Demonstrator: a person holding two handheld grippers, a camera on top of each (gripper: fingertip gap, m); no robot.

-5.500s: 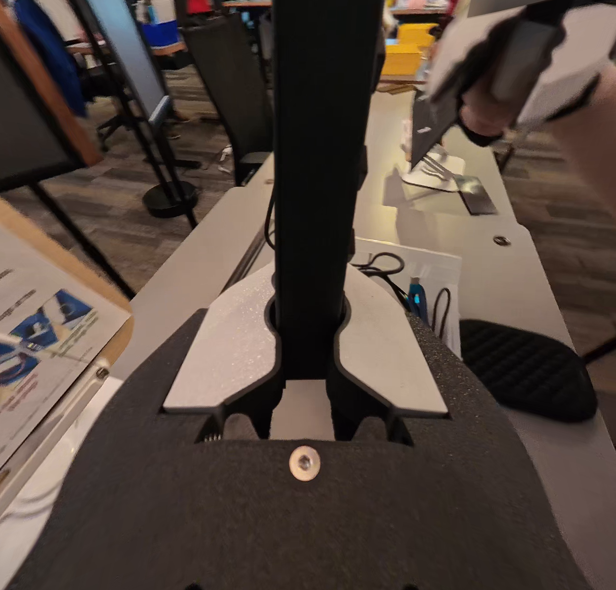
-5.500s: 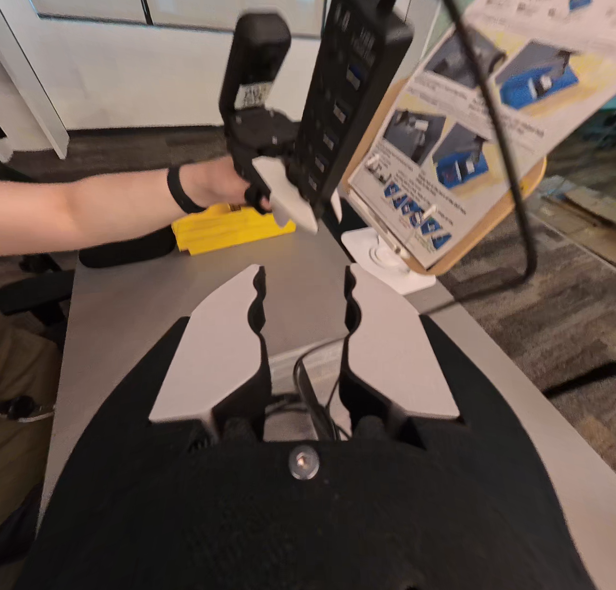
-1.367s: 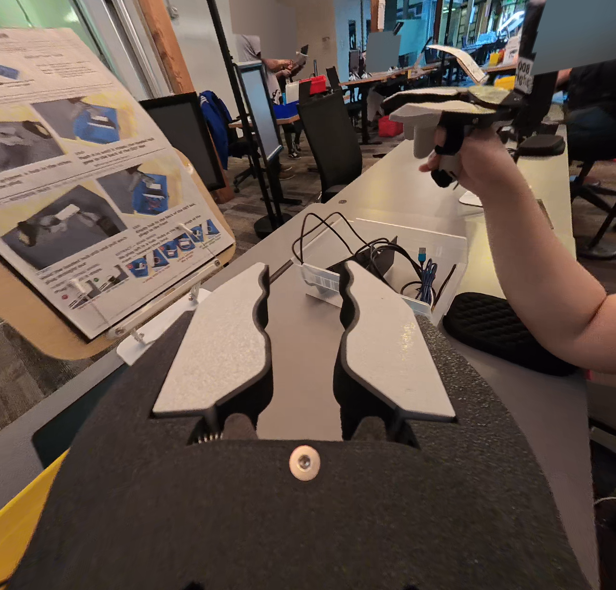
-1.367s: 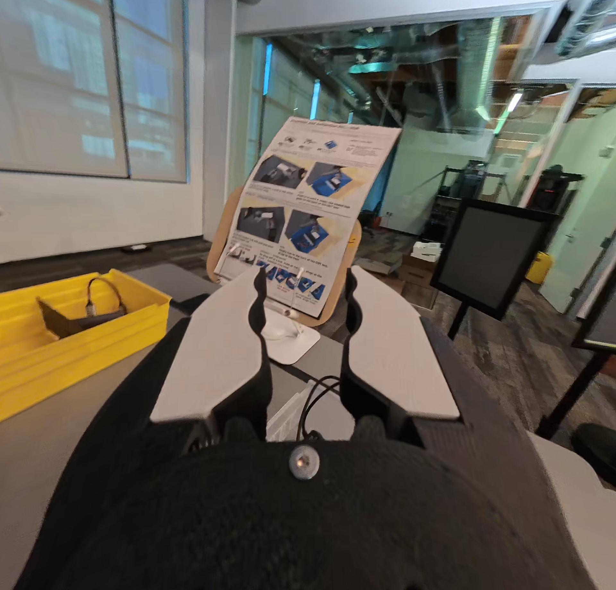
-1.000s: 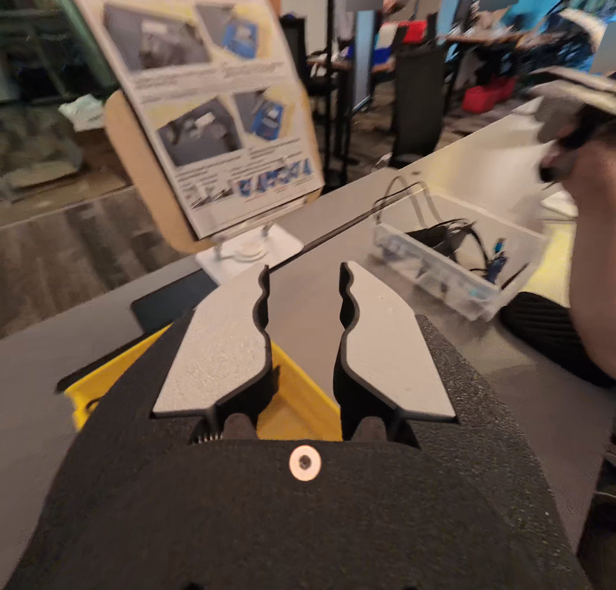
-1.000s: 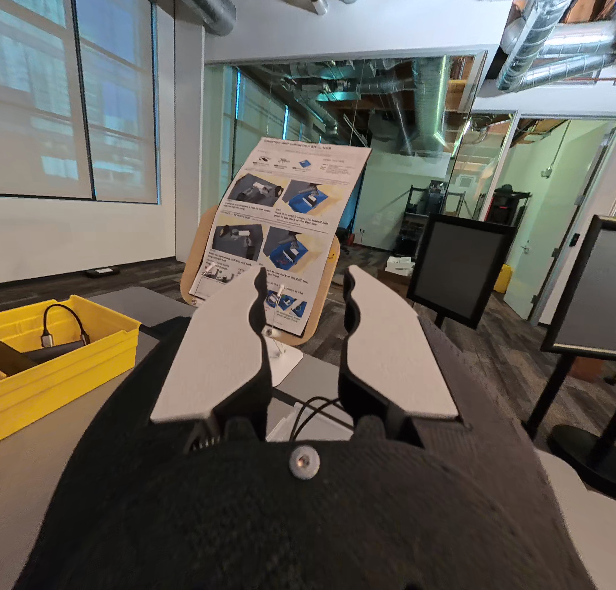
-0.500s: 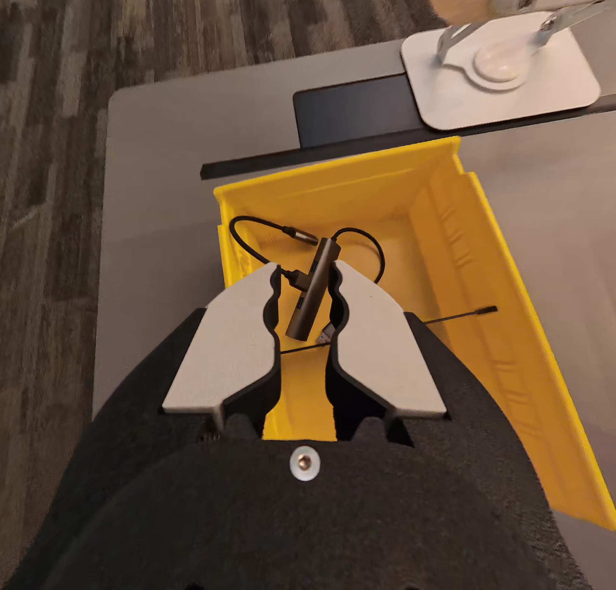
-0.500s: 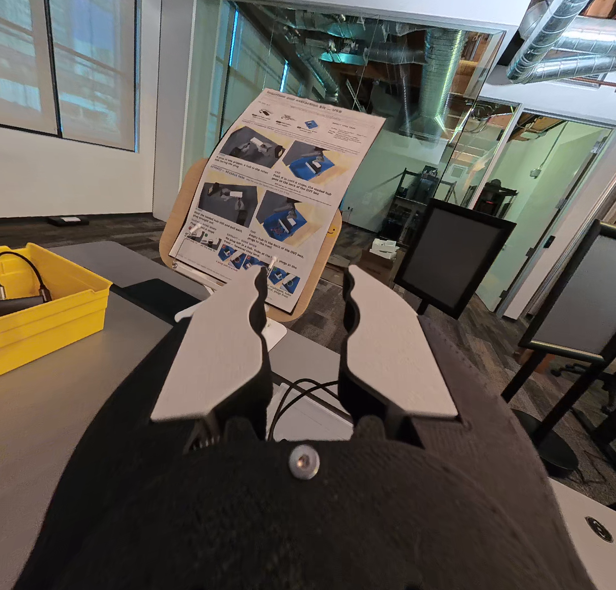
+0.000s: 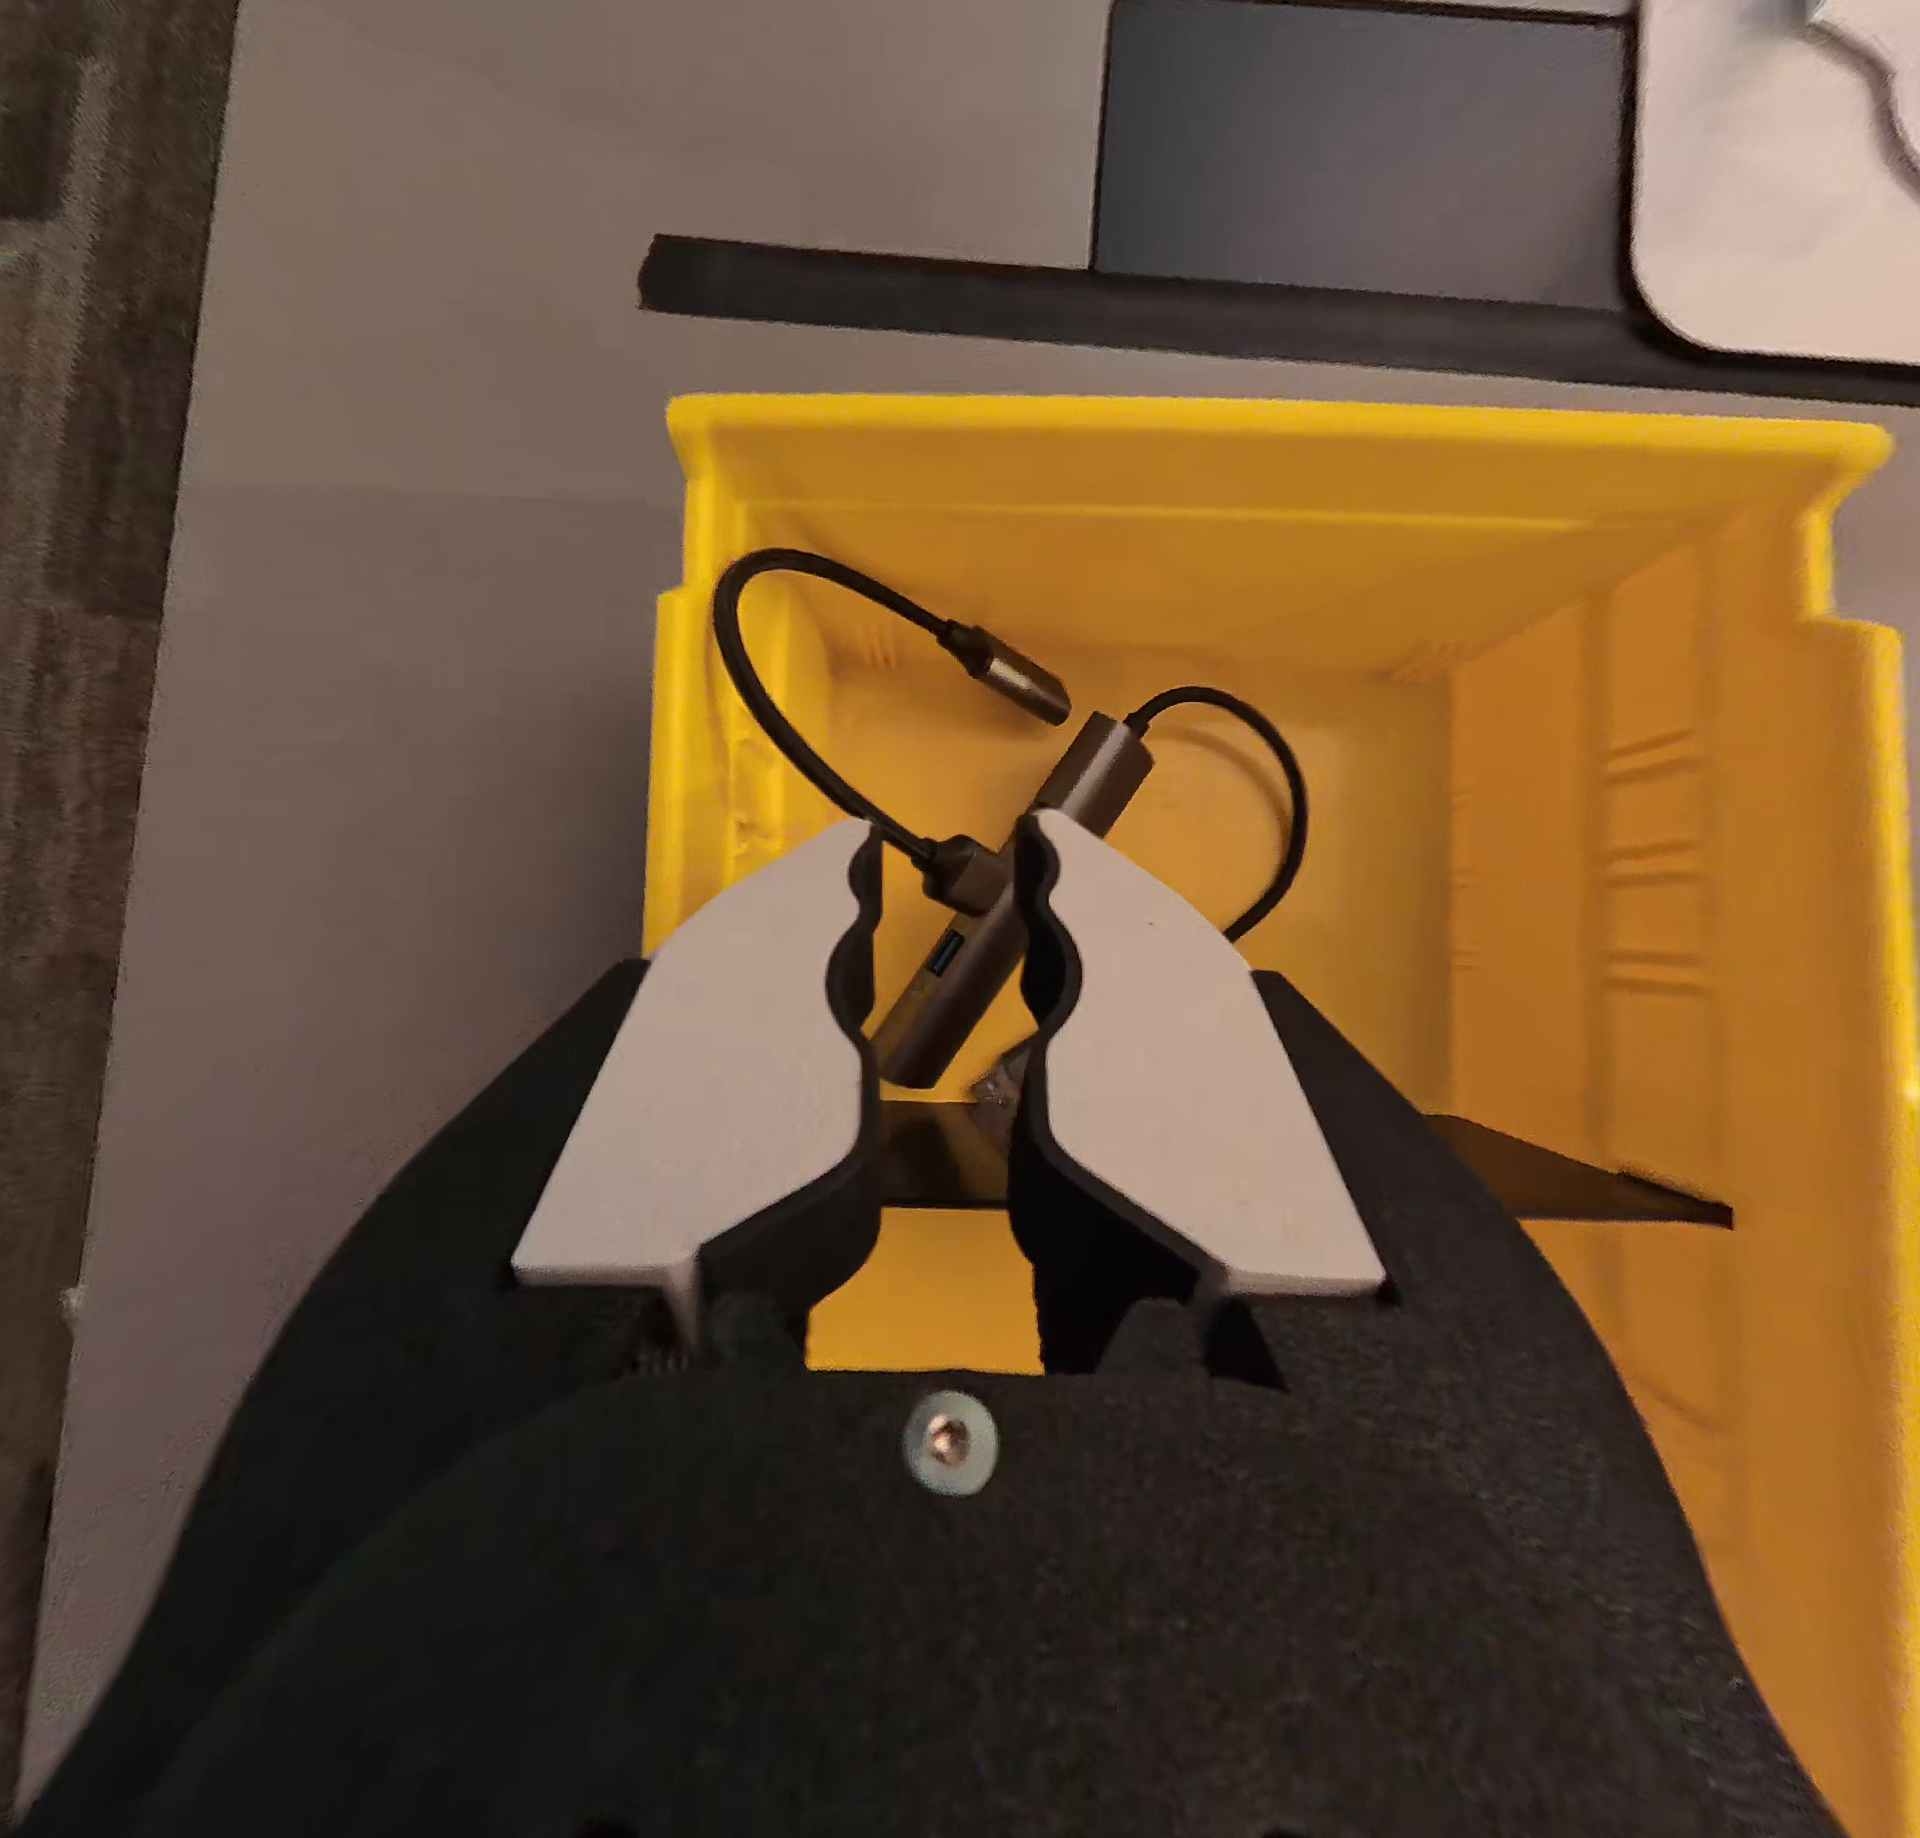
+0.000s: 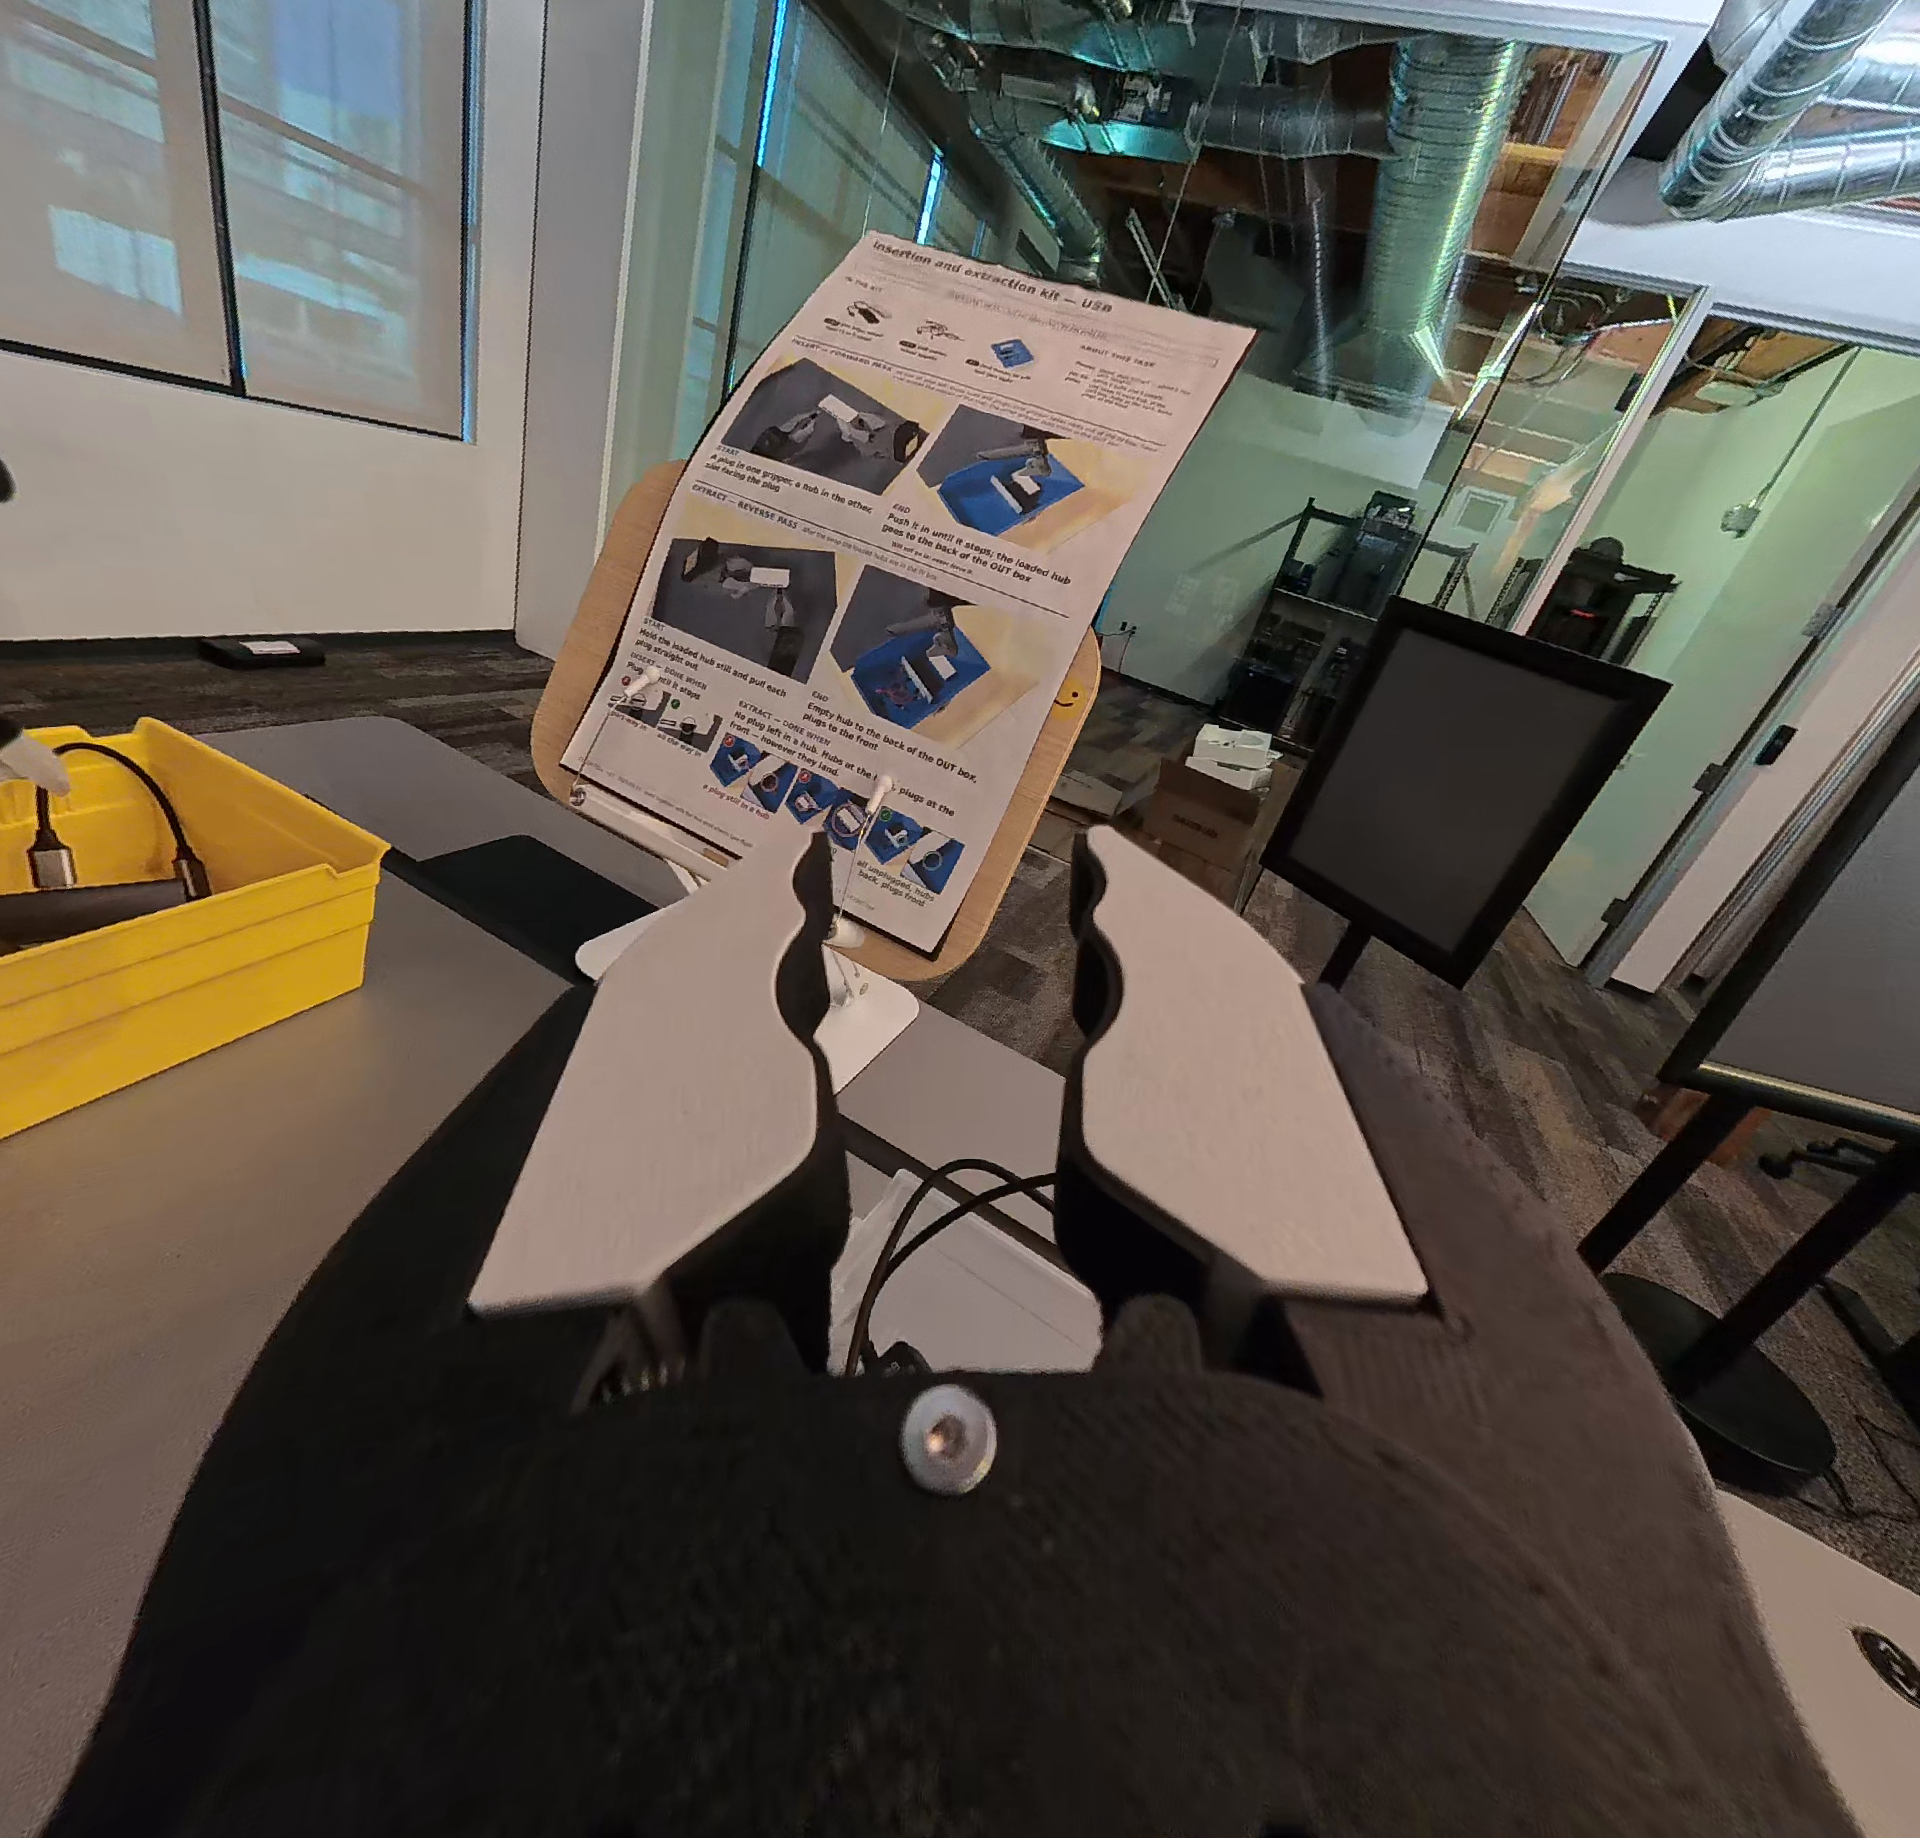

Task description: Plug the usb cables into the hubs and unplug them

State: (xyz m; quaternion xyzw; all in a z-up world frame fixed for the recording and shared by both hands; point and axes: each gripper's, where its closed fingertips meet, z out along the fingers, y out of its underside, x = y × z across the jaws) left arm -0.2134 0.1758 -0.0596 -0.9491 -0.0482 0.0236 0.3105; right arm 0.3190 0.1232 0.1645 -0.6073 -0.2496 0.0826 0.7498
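Two white fingers of the left gripper (image 9: 945, 838) stand a modest gap apart and hold nothing, with the slim grey hub (image 9: 1003, 915) lying slantwise in the gap below them, on the floor of the yellow bin (image 9: 1278, 458). Whether the tips touch it I cannot tell. One black cable (image 9: 800, 718) is plugged into the hub's side just ahead of the left fingertip and loops away to a loose metal-sleeved plug (image 9: 1013, 682) beyond the tips; the hub's own lead (image 9: 1262, 801) curls off past the right finger.

Judging by its look — a thin, rigid metal bar with smooth faces — the hub should be light and stiff but rather slippery. It would best be pinched across its narrow sides near mid-length, clear of the blue port and the seated plug. Cables are limp and rubbery — poor handles.

Right gripper (image 10: 945, 879) is parted wide and empty, its textured pale fingers above dark foam, pointing at an instruction sheet (image 10: 914, 562); a clear tray (image 10: 966, 1279) of cables shows low between the jaws.
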